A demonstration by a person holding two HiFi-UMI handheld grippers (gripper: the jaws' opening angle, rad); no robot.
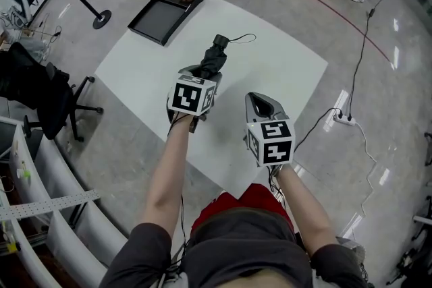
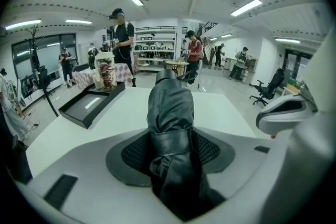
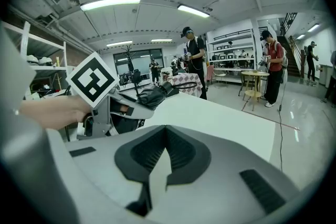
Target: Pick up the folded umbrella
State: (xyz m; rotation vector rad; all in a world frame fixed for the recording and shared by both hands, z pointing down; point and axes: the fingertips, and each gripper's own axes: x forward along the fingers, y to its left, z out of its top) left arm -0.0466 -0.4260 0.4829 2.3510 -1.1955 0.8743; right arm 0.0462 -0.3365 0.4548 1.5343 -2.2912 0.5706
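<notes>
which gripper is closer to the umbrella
Left. The left gripper is clamped on the umbrella; the right gripper hangs empty beside it, not touching.

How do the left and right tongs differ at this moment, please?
The left tongs are shut on the black umbrella; the right tongs hold nothing. The left tongs' jaws stand apart round the umbrella; the right tongs' jaws are nearly together. In the head view, the left tongs reach farther over the table than the right tongs. Both are grey and carry a marker cube.
</notes>
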